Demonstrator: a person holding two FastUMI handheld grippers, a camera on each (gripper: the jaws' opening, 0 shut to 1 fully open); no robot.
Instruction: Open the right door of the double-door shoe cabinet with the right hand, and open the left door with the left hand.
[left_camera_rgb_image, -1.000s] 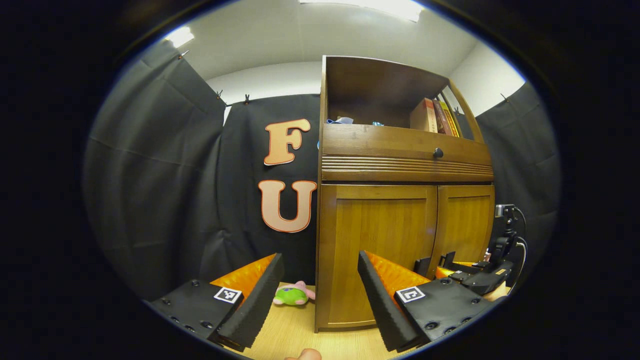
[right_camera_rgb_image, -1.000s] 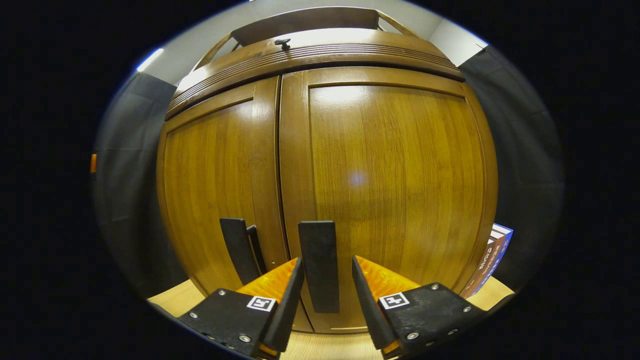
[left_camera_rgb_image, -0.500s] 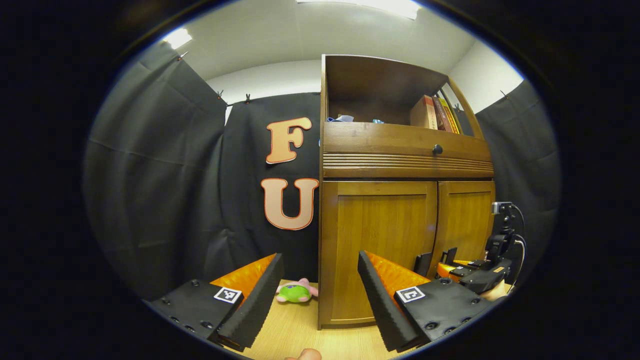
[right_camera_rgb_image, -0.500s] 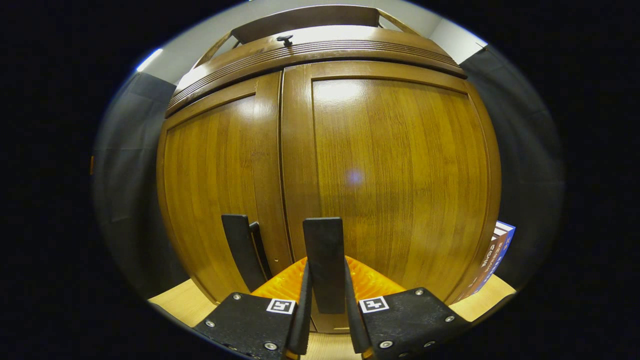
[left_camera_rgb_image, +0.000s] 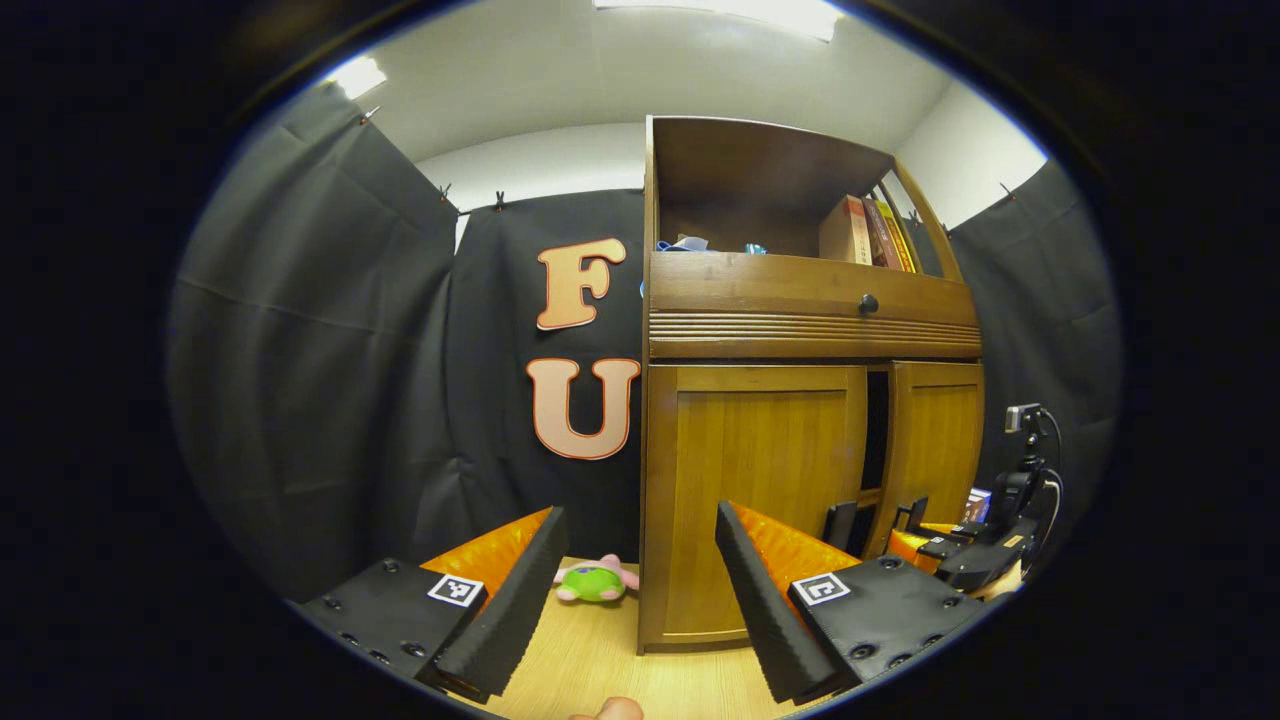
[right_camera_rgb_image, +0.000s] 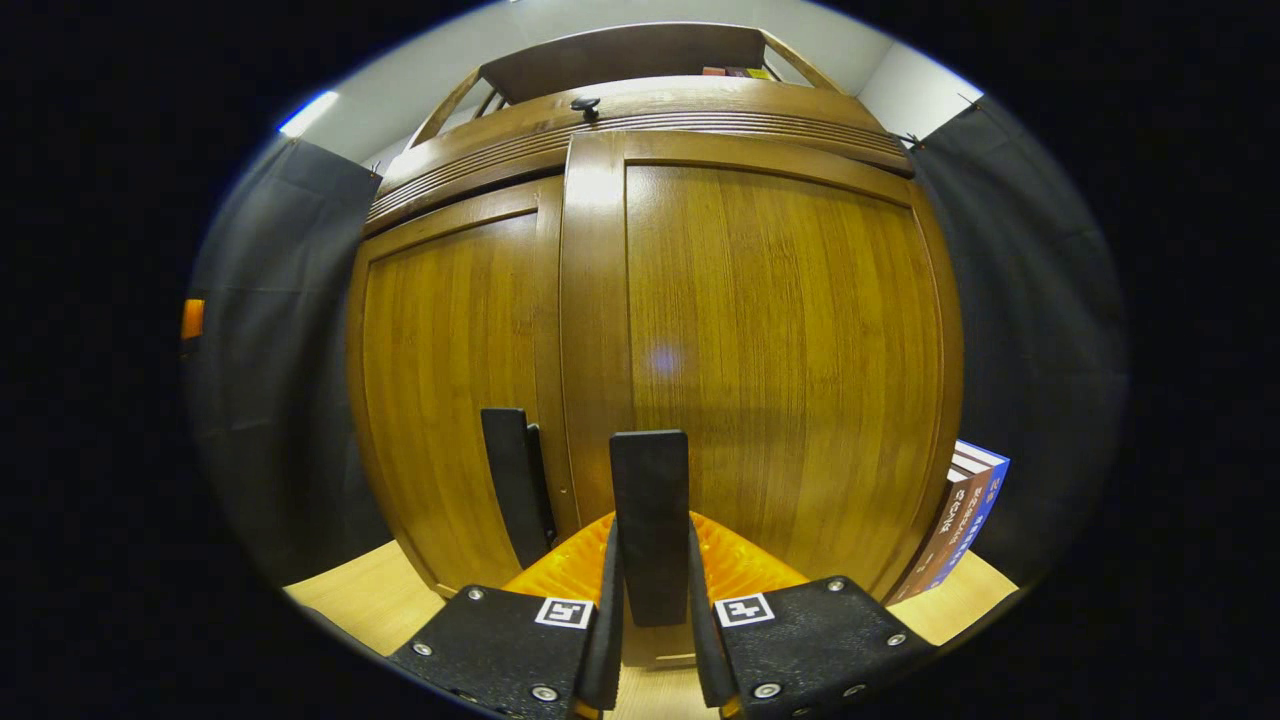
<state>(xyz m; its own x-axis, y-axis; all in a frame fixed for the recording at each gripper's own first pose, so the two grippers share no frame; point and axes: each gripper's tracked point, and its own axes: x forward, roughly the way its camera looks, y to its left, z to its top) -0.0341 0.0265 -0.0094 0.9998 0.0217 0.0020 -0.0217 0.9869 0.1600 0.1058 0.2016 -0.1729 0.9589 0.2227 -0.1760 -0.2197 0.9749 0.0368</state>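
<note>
Rigid brown wooden right door, apparently just ajar, is pinched at its flat black upright handle by the right gripper; left gripper is held spread before the shut left door

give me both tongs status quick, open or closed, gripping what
left tongs: open, empty.
right tongs: closed on the right door handle.

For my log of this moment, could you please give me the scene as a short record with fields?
right gripper: shut on the right door handle
right door: ajar, dark gap at its inner edge in the left gripper view
left gripper: open, fingers apart, back from the cabinet
left door: closed
left door handle: untouched
floor: green plush toy beside the cabinet
</note>
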